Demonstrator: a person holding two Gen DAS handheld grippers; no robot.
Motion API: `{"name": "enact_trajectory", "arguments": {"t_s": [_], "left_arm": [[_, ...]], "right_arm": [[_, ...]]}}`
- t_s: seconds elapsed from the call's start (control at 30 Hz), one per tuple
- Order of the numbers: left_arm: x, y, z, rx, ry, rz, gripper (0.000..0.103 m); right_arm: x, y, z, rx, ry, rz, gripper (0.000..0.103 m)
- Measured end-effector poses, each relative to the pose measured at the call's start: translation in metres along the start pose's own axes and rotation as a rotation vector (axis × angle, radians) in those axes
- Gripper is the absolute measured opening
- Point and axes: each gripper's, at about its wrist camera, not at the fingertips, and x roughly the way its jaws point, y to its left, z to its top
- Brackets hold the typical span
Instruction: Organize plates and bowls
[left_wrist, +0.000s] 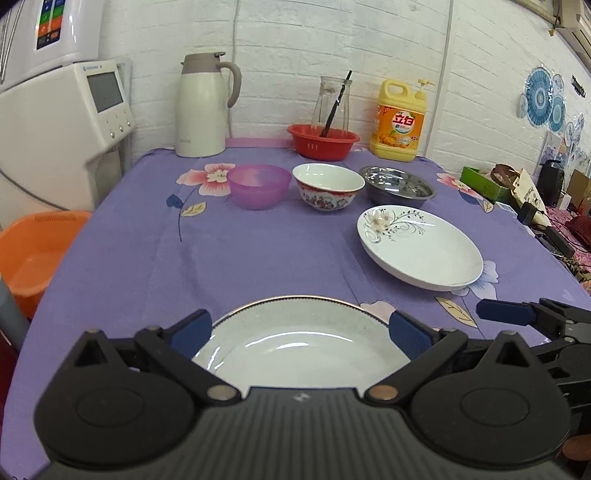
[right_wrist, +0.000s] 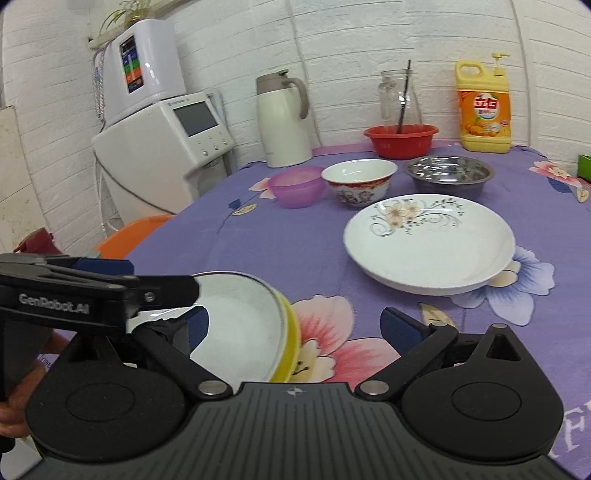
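on a purple flowered tablecloth (left_wrist: 258, 258), nothing is stacked yet. left of the red-patterned bowl (left_wrist: 328, 186) sits a pink plastic bowl (left_wrist: 257, 184); right of it a steel bowl (left_wrist: 397, 184), and nearer, a flower-painted plate (left_wrist: 421, 245) lies alone. the left gripper (left_wrist: 301, 326), jaws wide, hovers over a white yellow-backed plate (left_wrist: 299, 350) without gripping it, while the right gripper (right_wrist: 295, 325), also wide open, holds nothing just beside that plate. by the look of it, all sorting remains.
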Motion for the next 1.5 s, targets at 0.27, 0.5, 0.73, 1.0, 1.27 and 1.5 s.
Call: {"name": "enact_trajectory", "arguments": {"t_s": [0.27, 0.5, 0.73, 1.0, 1.27, 1.5], "left_arm": [[0.035, -0.017, 0.026, -0.038, 0.054, -0.058, 0.101], [0.114, -0.049, 0.067, -0.066, 0.140, -0.091, 0.101], [0.184, -0.072, 0.076, -0.014, 0.237, -0.064, 0.101], [0.201, -0.081, 0.077, 0.035, 0.269, -0.075, 0.101], [0.208, -0.093, 0.079, 0.086, 0.301, -0.038, 0.101], [0.210, -0.097, 0.079, 0.099, 0.290, -0.044, 0.101]], "right_arm": [[-0.008, -0.063, 0.013, 0.100, -0.035, -0.124, 0.103], [0.055, -0.119, 0.046, 0.089, 0.049, -0.279, 0.103], [0.086, -0.136, 0.043, 0.084, 0.105, -0.298, 0.103], [0.089, -0.133, 0.043, 0.037, 0.103, -0.302, 0.103], [0.090, -0.128, 0.043, 0.027, 0.109, -0.284, 0.103], [0.090, -0.126, 0.043, 0.028, 0.114, -0.280, 0.103]]}}
